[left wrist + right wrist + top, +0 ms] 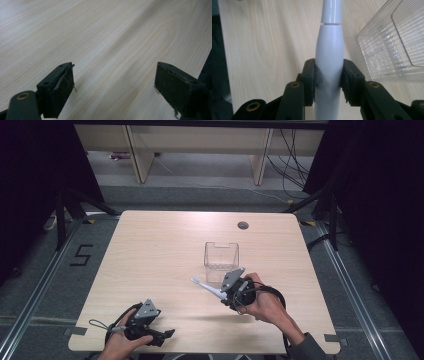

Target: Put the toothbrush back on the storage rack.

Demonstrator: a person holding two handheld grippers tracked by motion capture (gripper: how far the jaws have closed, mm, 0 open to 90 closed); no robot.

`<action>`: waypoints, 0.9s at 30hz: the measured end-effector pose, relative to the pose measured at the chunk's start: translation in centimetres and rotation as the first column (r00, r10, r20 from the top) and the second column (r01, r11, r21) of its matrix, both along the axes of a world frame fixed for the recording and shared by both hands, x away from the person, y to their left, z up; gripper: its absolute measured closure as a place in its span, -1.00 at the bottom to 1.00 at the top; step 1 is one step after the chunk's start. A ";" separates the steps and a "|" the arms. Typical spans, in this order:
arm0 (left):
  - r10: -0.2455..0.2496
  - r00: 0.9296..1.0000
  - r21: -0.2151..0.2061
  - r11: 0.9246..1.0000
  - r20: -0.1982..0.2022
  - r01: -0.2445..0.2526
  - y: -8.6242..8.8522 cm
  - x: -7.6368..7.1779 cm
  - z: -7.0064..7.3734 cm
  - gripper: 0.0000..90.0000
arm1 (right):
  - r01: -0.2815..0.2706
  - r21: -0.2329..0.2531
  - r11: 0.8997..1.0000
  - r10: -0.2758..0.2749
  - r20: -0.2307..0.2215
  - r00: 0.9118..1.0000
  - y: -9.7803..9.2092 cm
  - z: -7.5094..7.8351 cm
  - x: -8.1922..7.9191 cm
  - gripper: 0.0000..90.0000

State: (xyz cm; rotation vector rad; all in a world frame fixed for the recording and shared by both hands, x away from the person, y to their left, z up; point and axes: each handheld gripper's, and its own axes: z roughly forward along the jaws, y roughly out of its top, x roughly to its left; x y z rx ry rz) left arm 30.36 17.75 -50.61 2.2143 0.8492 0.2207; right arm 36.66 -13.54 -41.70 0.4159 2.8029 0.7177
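I am gripping a white electric toothbrush (329, 62) in my right gripper (226, 292), its jaws clamped on the handle's thick body, and am holding it lifted off the wooden table (160, 245) with the brush head pointing left, just near and left of the clear ribbed plastic container (221, 259). The step in hand, as I judge it, is carrying the toothbrush to that container; the next move calls for swinging the head up or over the rim and lowering it inside before releasing. My left gripper (167, 334) is resting at the near left edge, jaws spread wide over bare wood. The pale tabletop is standing on grey flooring, with cables and wooden furniture legs at the far side.
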 end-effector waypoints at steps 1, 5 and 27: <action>0.000 1.000 -0.007 1.000 0.004 0.000 0.0 0.0 0.0 -0.66 | -0.005 0.058 0.998 0.004 0.013 1.000 -0.3 -0.2 0.2 0.47; -0.001 1.000 0.000 1.000 0.000 0.001 0.0 0.0 0.0 -0.66 | 0.025 0.118 0.993 -0.026 0.011 1.000 -0.7 -0.4 0.4 0.47; -0.002 1.000 -0.006 1.000 0.003 0.002 -0.1 -0.1 0.0 -0.66 | 0.121 0.330 0.936 -0.126 -0.006 0.992 -2.8 0.6 1.3 0.47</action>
